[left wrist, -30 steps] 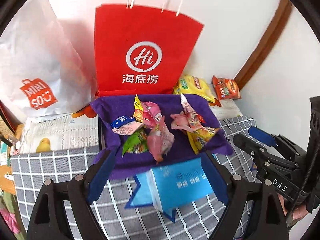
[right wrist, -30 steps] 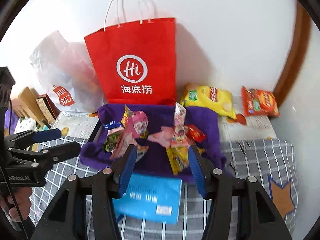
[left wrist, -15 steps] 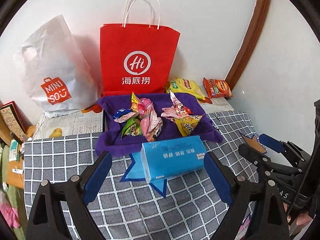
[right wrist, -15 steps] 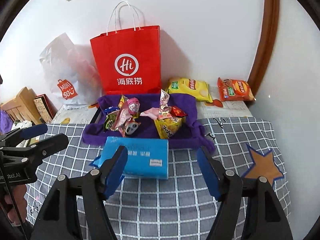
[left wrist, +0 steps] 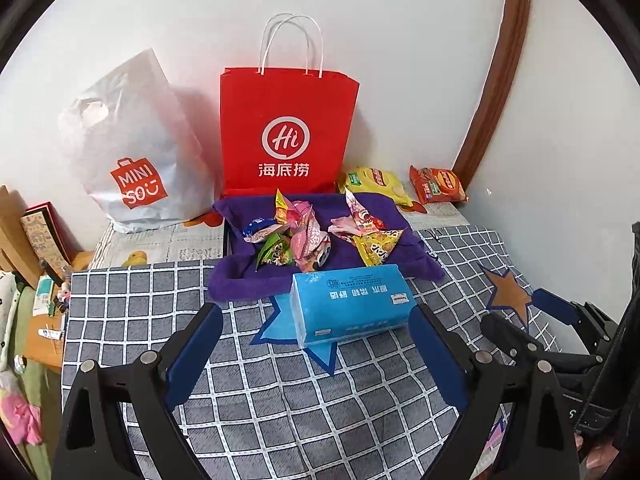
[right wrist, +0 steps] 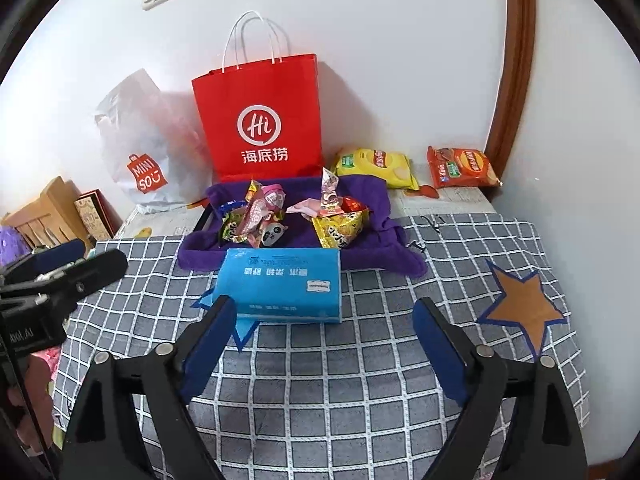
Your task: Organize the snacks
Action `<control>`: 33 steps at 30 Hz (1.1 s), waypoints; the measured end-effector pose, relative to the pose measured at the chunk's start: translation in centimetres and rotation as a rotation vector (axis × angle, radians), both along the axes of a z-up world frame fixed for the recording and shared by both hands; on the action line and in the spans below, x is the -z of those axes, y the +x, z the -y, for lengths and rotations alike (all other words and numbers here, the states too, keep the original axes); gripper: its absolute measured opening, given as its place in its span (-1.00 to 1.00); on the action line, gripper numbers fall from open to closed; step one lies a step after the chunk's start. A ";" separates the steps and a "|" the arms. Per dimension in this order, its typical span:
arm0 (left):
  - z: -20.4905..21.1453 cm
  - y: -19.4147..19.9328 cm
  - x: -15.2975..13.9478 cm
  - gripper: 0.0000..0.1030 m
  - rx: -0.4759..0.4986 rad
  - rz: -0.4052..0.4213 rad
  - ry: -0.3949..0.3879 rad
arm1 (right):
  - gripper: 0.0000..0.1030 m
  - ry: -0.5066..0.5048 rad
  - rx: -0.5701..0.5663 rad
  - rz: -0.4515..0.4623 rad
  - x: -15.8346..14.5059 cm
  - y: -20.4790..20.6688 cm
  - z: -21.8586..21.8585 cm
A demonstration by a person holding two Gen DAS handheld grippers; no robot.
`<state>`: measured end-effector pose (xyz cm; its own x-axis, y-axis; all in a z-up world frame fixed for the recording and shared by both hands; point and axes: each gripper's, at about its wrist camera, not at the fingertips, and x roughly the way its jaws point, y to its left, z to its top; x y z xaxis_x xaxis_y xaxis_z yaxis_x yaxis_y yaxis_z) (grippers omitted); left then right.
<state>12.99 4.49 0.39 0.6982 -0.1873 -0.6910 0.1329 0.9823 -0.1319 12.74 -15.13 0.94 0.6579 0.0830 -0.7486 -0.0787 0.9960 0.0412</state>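
Purple cloth tray (left wrist: 240,284) on checked tabletop (left wrist: 280,400), holding loose snack packets (left wrist: 304,236) (two heaps); blue tissue pack (left wrist: 352,304) just before it. Left claw (left wrist: 316,340) and right claw (right wrist: 324,332): spread wide, having just been opening, nothing gripped.

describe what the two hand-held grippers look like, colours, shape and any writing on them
Both match. The left hand-held gripper has two matte black plastic fingers that splay in a V, each lined inside with a blue pad and dotted with round silver rivets. The right hand-held gripper is built the same. Seen from the side, the black bodies carry small white lettering, only partly readable, and a thin black cable runs alongside. No sleeves show.
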 end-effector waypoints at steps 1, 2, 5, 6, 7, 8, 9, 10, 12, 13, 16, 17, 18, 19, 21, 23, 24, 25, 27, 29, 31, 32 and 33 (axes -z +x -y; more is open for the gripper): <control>0.1 -0.1 -0.1 0.83 0.000 0.003 0.001 | 0.80 -0.012 0.010 0.010 -0.1 -0.3 0.1; 0.1 -0.3 -0.1 0.83 0.001 0.005 0.002 | 0.84 -0.016 0.015 0.015 -0.1 -0.4 0.2; 0.2 -0.7 -0.2 0.83 -0.001 0.014 0.013 | 0.90 -0.011 0.023 0.029 -0.4 -0.8 0.7; 0.3 -0.8 -0.2 0.83 -0.003 0.016 0.017 | 0.91 -0.009 0.027 0.031 -0.5 -1.0 0.8; 0.3 -0.9 -0.2 0.83 -0.007 0.017 0.021 | 0.91 -0.007 0.033 0.033 -0.6 -1.0 1.0; 0.3 -1.0 -0.1 0.83 -0.012 0.018 0.022 | 0.91 -0.007 0.036 0.033 -0.6 -1.1 1.1; 0.2 -1.0 -0.1 0.83 -0.014 0.018 0.022 | 0.91 -0.010 0.037 0.035 -0.7 -1.1 1.1; 0.2 -1.1 -0.1 0.83 -0.016 0.019 0.021 | 0.91 -0.013 0.038 0.037 -0.8 -1.2 1.1; 0.1 -1.2 -0.1 0.83 -0.022 0.021 0.020 | 0.91 -0.020 0.041 0.040 -0.9 -1.3 1.1; 0.1 -1.2 -0.2 0.83 -0.024 0.021 0.019 | 0.91 -0.021 0.041 0.043 -1.0 -1.4 1.0; 0.1 -1.3 -0.2 0.83 -0.026 0.024 0.017 | 0.91 -0.022 0.038 0.049 -1.2 -1.5 0.9; 0.1 -1.3 -0.2 0.83 -0.025 0.024 0.018 | 0.91 -0.023 0.038 0.049 -1.2 -1.5 0.9; 0.0 -1.3 -0.3 0.83 -0.026 0.026 0.021 | 0.91 -0.026 0.036 0.049 -1.2 -1.5 0.8; 0.1 -1.3 -0.3 0.83 -0.028 0.027 0.025 | 0.91 -0.028 0.034 0.050 -1.2 -1.6 0.7; 0.1 -1.3 -0.3 0.83 -0.031 0.027 0.037 | 0.91 -0.031 0.032 0.051 -1.2 -1.6 0.6; 0.1 -1.4 -0.4 0.83 -0.031 0.030 0.040 | 0.91 -0.027 0.032 0.051 -1.3 -1.7 0.6; 0.1 -1.4 -0.4 0.83 -0.031 0.029 0.038 | 0.91 -0.026 0.032 0.050 -1.3 -1.7 0.6; 0.2 -1.4 -0.4 0.83 -0.032 0.028 0.039 | 0.91 -0.025 0.033 0.050 -1.2 -1.6 0.6; 0.1 -1.4 -0.4 0.83 -0.034 0.031 0.041 | 0.91 -0.026 0.031 0.052 -1.2 -1.6 0.5; 0.0 -1.5 -0.5 0.83 -0.037 0.032 0.040 | 0.91 -0.025 0.028 0.053 -1.2 -1.7 0.4; 0.0 -1.5 -0.5 0.83 -0.037 0.031 0.040 | 0.91 -0.025 0.026 0.054 -1.3 -1.7 0.3; 0.0 -1.5 -0.5 0.83 -0.037 0.031 0.040 | 0.91 -0.027 0.025 0.054 -1.3 -1.7 0.3; 0.0 -1.5 -0.5 0.83 -0.036 0.031 0.040 | 0.91 -0.028 0.024 0.055 -1.3 -1.7 0.2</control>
<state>11.54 4.53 0.85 0.7253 -0.1341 -0.6752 0.1007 0.9910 -0.0886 11.01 -15.35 2.25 0.6997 0.0459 -0.7130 -0.0560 0.9984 0.0093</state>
